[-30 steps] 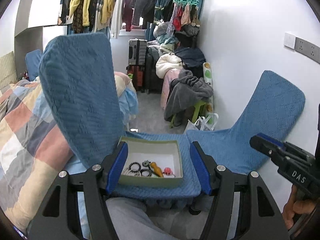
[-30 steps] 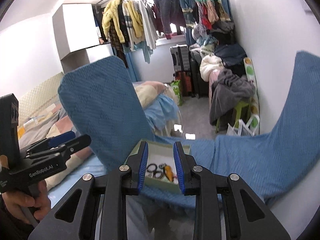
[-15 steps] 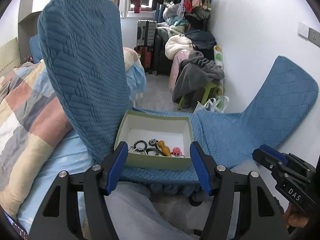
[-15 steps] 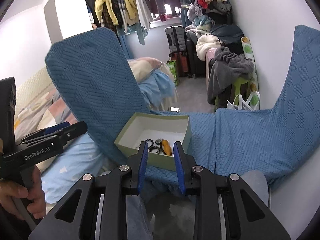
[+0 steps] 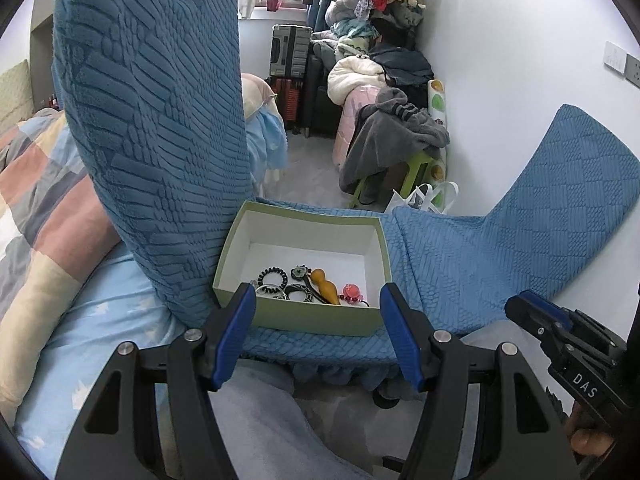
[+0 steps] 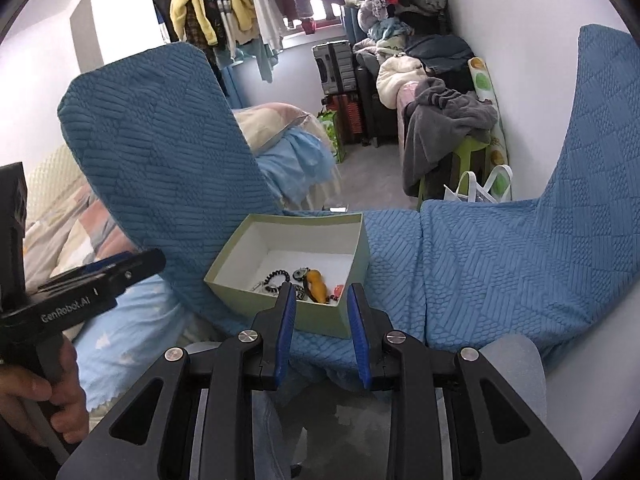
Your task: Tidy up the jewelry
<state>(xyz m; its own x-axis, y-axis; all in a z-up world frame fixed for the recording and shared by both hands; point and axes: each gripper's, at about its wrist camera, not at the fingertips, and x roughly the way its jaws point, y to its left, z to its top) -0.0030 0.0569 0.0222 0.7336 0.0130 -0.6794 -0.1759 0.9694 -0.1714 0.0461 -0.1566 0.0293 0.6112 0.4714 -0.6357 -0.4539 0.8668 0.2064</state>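
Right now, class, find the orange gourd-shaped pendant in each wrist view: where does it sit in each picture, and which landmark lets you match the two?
Left wrist view: orange gourd-shaped pendant lies just below centre, in the green box, near its front wall.
Right wrist view: the pendant lies at centre, just above the gap between the jaws.
Shared landmark: the pink bead charm immediately right of it, and the green box.

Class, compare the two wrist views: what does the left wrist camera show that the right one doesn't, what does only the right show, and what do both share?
Only the left wrist view shows the wall socket and the right gripper from the side.

Only the right wrist view shows the yellow jackets on the rail, the white cabinet and the left gripper from the side.

Both show the green box of jewelry on blue fabric, the orange gourd pendant and the suitcase.
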